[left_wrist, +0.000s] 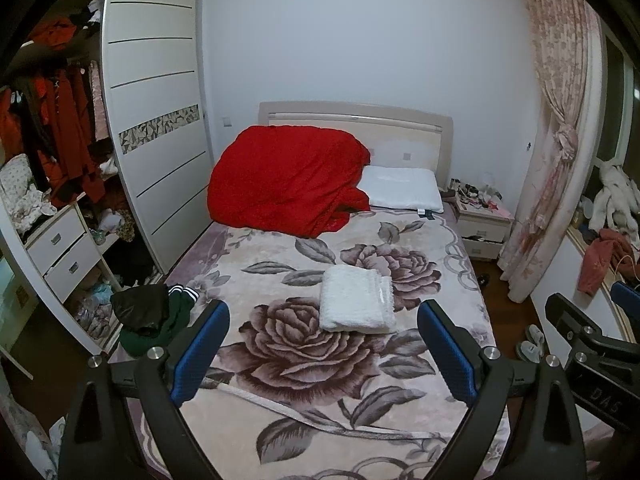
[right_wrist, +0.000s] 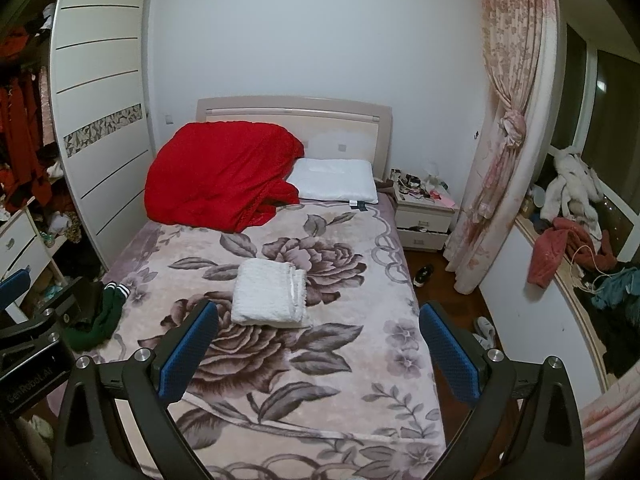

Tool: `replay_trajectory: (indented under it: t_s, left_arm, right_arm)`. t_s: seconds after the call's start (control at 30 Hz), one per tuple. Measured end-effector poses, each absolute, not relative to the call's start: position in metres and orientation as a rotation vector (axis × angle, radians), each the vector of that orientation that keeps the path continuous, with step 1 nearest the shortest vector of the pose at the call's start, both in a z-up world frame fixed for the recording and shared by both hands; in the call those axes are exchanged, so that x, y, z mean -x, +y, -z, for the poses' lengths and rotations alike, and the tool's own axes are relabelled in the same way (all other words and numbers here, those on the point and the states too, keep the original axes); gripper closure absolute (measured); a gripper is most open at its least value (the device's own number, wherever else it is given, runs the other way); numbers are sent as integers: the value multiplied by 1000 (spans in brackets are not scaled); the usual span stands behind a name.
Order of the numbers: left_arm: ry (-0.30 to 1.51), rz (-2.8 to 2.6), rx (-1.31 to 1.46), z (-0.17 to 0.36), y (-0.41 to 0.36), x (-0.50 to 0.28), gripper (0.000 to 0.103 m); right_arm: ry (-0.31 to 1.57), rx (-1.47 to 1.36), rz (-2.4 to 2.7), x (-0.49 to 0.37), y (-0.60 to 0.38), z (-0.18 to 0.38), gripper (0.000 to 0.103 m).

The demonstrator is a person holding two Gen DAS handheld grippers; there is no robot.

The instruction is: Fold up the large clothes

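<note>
Both claws hang above the foot of the bed, spread wide and grasping nothing. The left claw and the right claw look the same way, toward the headboard.

On the flowered blanket, near the middle of the bed, lies a white garment, already folded into a neat rectangle. It lies ahead of both claws and apart from them, with its long side running roughly up the bed. I would judge that this piece is finished.

The piece which I think comes next is the dark heap of clothes at the left edge of the bed, close to the wardrobe. It seems to be a black garment lying on a green one with white stripes at the cuff, but how many pieces are there I cannot tell. It is crumpled, so it shows no clear long axis.

This heap lies to the left of both claws and a little ahead. In the left wrist view it is just beside the left finger. In the right wrist view it is far to the left, partly hidden behind the other tool. So the left claw is clearly the nearer one, and in my opinion it should reach sideways to the left for it.
</note>
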State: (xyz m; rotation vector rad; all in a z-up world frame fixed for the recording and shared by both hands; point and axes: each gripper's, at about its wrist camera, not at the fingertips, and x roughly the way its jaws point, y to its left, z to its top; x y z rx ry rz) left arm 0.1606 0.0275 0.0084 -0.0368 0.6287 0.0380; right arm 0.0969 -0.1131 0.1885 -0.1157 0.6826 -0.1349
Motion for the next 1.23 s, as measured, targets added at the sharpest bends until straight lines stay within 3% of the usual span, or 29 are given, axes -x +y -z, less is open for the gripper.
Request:
replay_trajectory:
  t_s: [1.23]
  left_arm:
    - [620, -63, 52, -16, 33, -152, 7]
  right_arm:
    - [678, 113, 124, -93, -107, -185, 0]
